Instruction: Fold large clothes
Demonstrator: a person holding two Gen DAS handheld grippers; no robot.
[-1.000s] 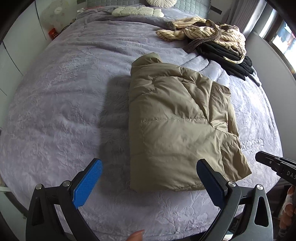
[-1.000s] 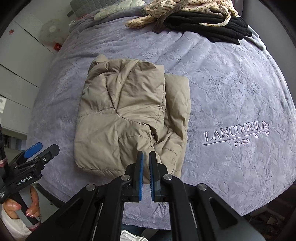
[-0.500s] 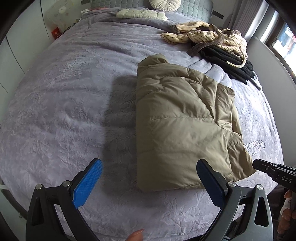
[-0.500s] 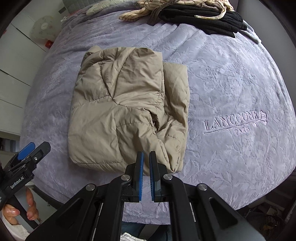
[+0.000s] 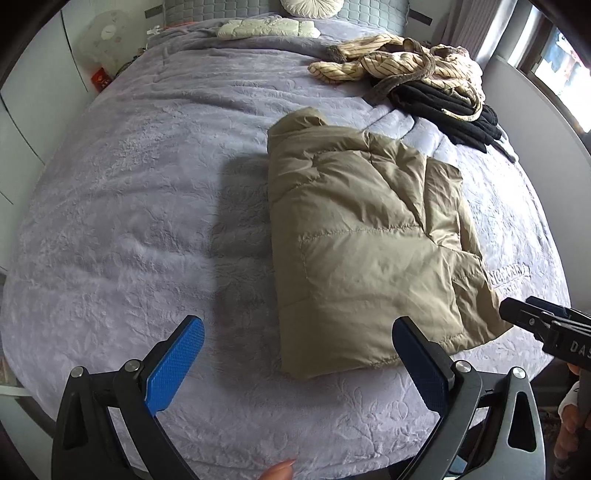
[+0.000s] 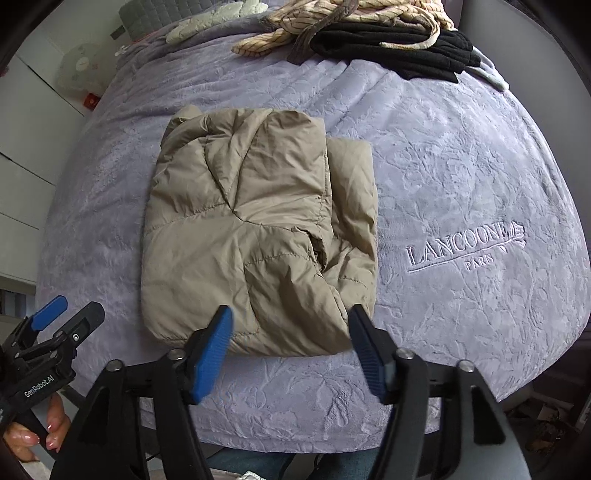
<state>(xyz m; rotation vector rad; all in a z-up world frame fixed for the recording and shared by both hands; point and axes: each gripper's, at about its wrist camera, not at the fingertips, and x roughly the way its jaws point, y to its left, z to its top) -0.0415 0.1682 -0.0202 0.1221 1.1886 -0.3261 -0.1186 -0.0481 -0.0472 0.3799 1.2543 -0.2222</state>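
Jacket (image 6: 255,236): tan, quilted, folded to a rough rectangle, flat on the blanket (image 5: 122,206), lying just ahead of both tongs. Near edge: close past the right tongs' (image 6: 290,345) tips, its right front corner between them in that view; the fabric is not touched. Right tongs: jaws have just been opening, now spread wide, blue pads (image 6: 214,350) clear, nothing held. Left tongs (image 5: 295,363): spread wide, empty, hovering over the blanket; the jacket's near left corner sits ahead between its tips, closer to the right-hand pad (image 5: 421,365). Jacket's right side: a lower layer sticks out past the top fold, uneven edge. Open room: broad bare blanket to the left of the left tongs and ahead of it, up to the pillows (image 5: 258,27); bare blanket also to the right of the right tongs, around the stitched lettering (image 6: 465,249). Bed's near edge: just under both tongs. Far right, well beyond the jacket: pile of striped clothes (image 5: 391,64) on black ones (image 5: 443,107). A hand (image 6: 35,430) grips the left tongs' handle, seen from the right camera.
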